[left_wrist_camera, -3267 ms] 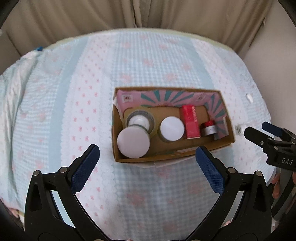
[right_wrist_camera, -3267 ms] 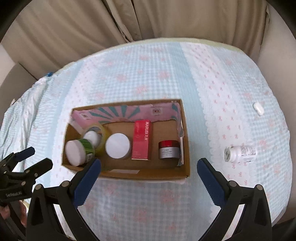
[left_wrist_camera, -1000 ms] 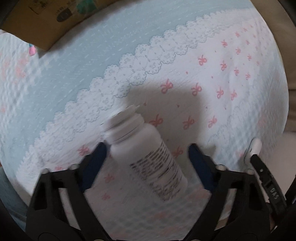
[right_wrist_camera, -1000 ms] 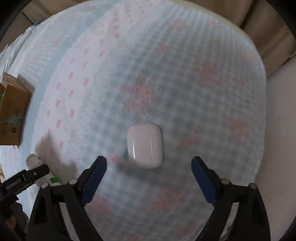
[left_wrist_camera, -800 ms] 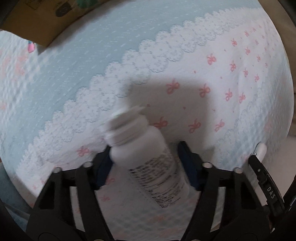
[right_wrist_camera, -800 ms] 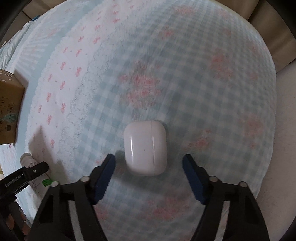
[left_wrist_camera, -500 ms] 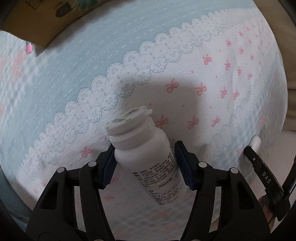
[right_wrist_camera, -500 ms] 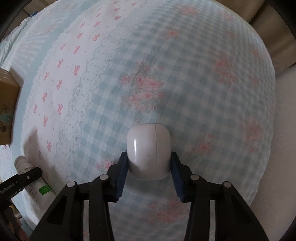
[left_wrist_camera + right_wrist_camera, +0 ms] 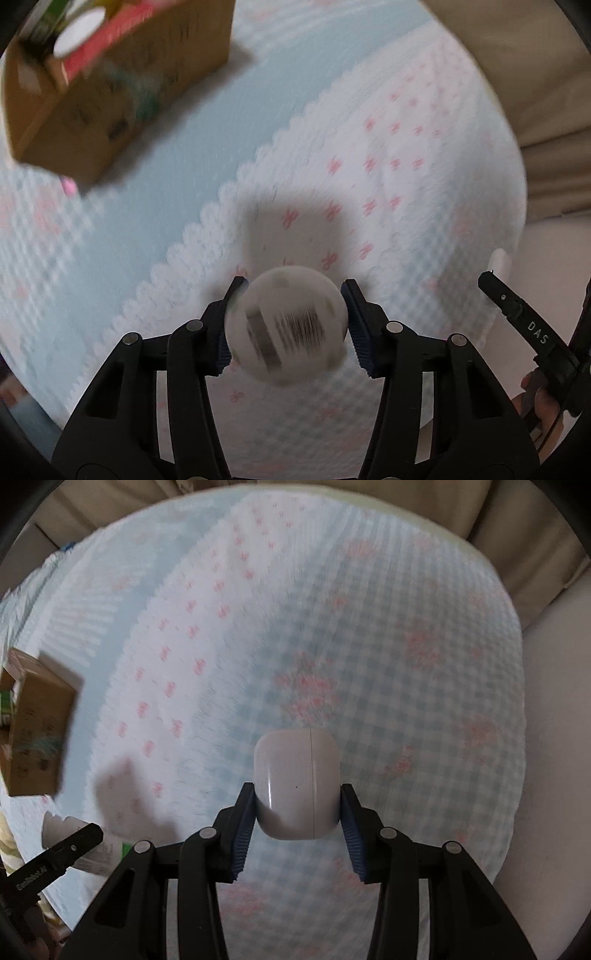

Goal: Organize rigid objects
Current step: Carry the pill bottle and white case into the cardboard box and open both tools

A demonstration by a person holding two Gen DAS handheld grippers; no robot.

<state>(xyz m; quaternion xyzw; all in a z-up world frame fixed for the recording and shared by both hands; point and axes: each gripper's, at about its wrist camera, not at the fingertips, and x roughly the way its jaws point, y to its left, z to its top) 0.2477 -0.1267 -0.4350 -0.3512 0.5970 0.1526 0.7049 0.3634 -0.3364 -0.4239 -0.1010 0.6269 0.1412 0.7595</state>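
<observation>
Left claw grips bottle; right's, case.

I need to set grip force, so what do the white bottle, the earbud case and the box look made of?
The white bottle in the left tongs looks like matte plastic with a printed barcode label; blur hides detail. The earbud case in the right tongs looks like hard glossy plastic: it shows a bright highlight and a fine lid seam. The box looks like brown cardboard, dull and flat-sided.
</observation>
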